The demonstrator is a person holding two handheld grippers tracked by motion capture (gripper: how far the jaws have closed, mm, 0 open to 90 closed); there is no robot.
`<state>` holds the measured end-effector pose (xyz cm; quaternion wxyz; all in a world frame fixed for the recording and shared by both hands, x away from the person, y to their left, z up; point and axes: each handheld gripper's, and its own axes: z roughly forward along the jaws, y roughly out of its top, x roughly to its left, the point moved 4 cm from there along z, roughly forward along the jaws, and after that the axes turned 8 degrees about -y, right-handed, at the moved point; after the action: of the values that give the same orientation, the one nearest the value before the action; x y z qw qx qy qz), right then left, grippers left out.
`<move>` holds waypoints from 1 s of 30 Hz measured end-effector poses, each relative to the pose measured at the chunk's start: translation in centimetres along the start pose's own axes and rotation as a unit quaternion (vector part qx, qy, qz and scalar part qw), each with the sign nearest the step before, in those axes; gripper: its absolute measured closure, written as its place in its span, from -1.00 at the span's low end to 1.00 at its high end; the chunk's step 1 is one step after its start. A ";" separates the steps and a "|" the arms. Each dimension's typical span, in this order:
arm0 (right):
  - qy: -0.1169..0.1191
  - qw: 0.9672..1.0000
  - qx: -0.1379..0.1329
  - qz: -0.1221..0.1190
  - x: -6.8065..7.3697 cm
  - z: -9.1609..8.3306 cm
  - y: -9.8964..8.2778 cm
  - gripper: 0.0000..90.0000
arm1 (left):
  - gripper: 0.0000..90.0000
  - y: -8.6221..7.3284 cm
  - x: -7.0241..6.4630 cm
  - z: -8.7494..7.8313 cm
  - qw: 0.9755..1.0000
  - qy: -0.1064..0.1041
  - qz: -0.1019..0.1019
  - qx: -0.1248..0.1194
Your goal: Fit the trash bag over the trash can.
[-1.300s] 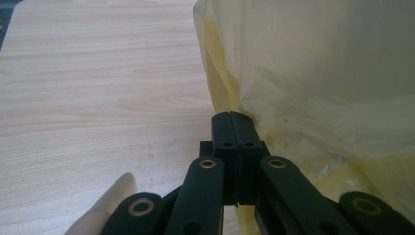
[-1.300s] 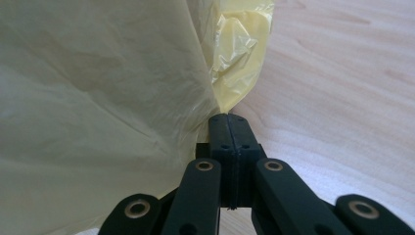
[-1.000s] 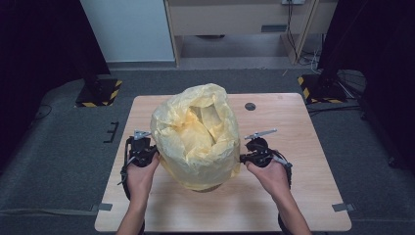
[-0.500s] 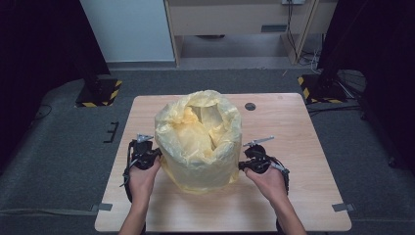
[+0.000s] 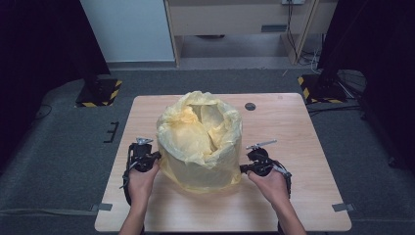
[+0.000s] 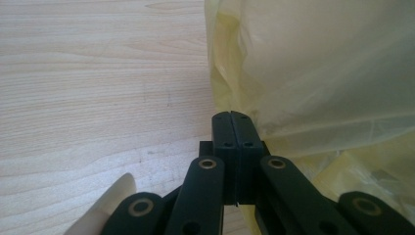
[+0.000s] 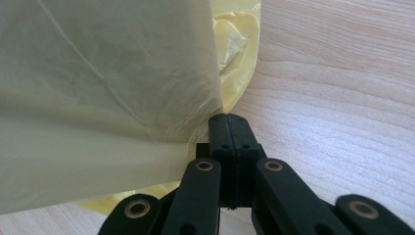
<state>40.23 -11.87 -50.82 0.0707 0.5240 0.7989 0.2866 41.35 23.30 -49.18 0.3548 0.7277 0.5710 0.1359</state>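
1. A pale wooden desk point(image 5: 303, 147) stands on grey carpet, dark curtains on both sides.
2. A yellow plastic bag point(image 5: 200, 142), mouth open upward, sits at the desk's middle, nearer its front edge; what it covers is hidden.
3. The left gripper point(image 5: 155, 157) touches the bag's left side, jaws pressed together.
4. The right gripper point(image 5: 243, 169) touches its right side, jaws together; whether either pinches film is unclear.

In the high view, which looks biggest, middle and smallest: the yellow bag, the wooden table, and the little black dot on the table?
1. wooden table, largest.
2. yellow bag, which covers the table's middle.
3. black dot, by far the smallest, behind the bag.
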 end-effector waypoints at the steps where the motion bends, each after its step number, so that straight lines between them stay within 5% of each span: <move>1: -0.001 1.000 0.000 0.000 0.0 0.0 0.0 1.00 | 1.00 0.0 0.0 0.0 1.000 0.000 0.000 -0.001; 5: 0.000 1.000 -0.009 0.001 0.0 -0.4 0.1 1.00 | 1.00 0.0 -0.3 -0.3 1.000 -0.005 -0.002 -0.012; 8: 0.004 1.000 -0.023 0.001 0.1 -0.8 0.1 0.98 | 0.72 0.0 -0.2 -0.6 1.000 0.002 -0.006 -0.023; 12: 0.000 0.999 -0.040 0.002 -0.1 -1.7 0.1 0.61 | 0.39 0.1 -0.3 -1.5 0.999 0.000 -0.016 -0.042; 17: 0.001 0.998 -0.062 0.005 -0.3 -3.2 0.1 0.48 | 0.05 0.1 -0.2 -3.1 0.998 0.001 -0.012 -0.069; 25: 0.006 0.996 -0.089 0.001 -0.7 -6.1 0.7 0.46 | -0.46 -0.9 0.5 -4.3 0.997 0.004 0.011 -0.073; 30: 0.011 0.995 -0.099 -0.005 -1.0 -7.5 1.2 0.60 | -0.79 -1.9 1.8 -4.6 0.996 0.019 -0.001 -0.082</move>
<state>38.51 -15.28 -44.18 0.1151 0.5075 0.7696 0.3700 37.75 26.85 -47.55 0.4024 0.6930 0.5653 0.1956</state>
